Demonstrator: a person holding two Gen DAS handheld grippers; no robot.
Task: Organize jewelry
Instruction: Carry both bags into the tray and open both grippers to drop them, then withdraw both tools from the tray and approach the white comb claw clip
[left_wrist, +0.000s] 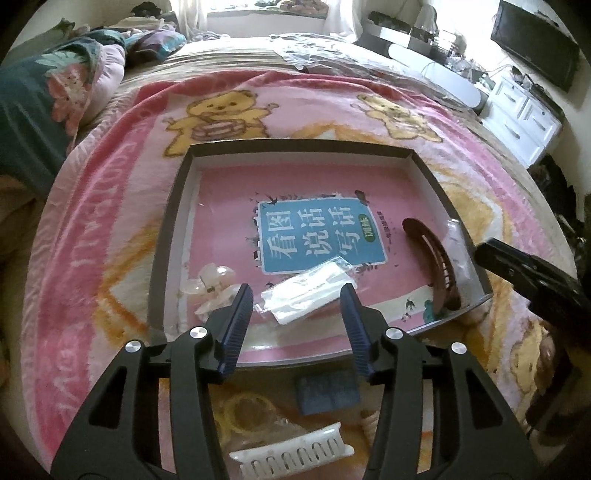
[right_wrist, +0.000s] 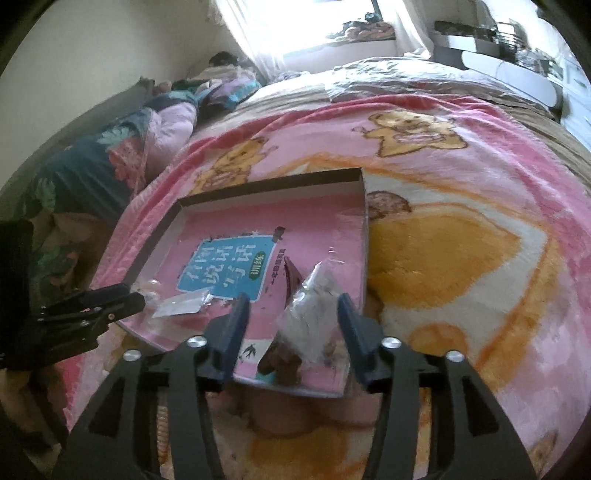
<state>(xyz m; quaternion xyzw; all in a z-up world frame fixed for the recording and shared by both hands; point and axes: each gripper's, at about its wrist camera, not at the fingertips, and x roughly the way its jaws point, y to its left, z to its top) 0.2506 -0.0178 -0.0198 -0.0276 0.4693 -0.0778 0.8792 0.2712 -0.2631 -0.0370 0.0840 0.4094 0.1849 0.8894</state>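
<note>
1. Left wrist view: left gripper (left_wrist: 297, 295) spread wide, empty; clear packet (left_wrist: 308, 290) lies between its fingertips in the box (left_wrist: 166, 236).
2. Right gripper (right_wrist: 291, 306) spread, empty; plastic bag (right_wrist: 314, 314) and brown hair clip (right_wrist: 291, 282) between fingers.

Your light is daylight from the window (left_wrist: 258, 9) at the far end of the bed; it blows out to white in both views, worst in the right wrist view (right_wrist: 325, 26). The blanket (left_wrist: 110, 184) is evenly lit with soft shadows only. You get glare on the glossy book cover (left_wrist: 317, 236). Both fisheye views bend straight edges and go black at the corners. Near items by your fingers (left_wrist: 240, 314) look soft, and colours are washed.
</note>
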